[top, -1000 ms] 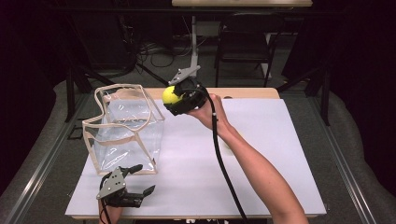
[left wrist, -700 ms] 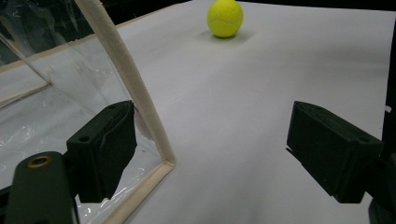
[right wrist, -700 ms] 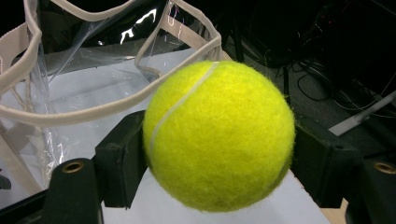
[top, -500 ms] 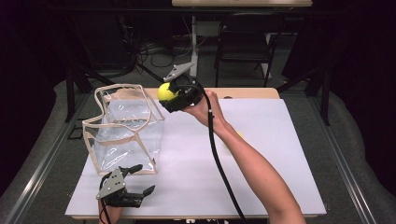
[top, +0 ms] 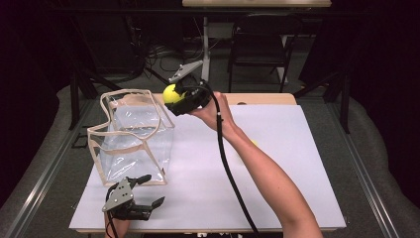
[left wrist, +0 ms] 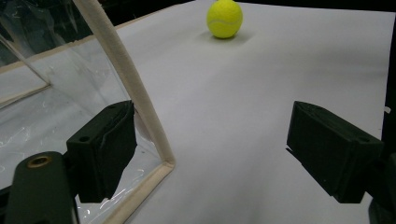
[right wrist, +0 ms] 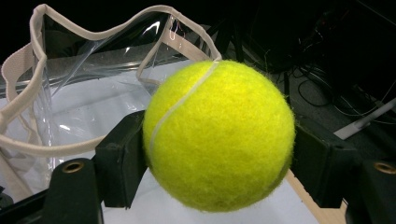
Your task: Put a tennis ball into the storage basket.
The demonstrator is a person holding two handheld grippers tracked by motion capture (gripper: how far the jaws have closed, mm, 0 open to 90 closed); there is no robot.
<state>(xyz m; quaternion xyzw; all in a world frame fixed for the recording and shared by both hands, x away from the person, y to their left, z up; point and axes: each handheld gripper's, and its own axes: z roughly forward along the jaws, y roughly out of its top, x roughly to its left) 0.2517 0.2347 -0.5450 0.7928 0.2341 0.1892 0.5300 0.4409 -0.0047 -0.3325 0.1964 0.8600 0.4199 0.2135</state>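
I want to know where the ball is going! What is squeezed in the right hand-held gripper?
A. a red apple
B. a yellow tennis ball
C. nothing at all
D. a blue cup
B: in the right gripper view the yellow tennis ball sits pressed between the two black jaws of the right hand-held gripper, held up beside the rim of the clear bag.

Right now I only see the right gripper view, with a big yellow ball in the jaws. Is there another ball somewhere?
Observer: Yes. A second tennis ball lies on the white table, seen from the left gripper view.
Operator: Where's my other gripper?
Observer: The left gripper sits low at the table's near edge, by the front corner of the clear bag.
Operator: Is it holding anything?
Observer: No, its jaws are open and empty.
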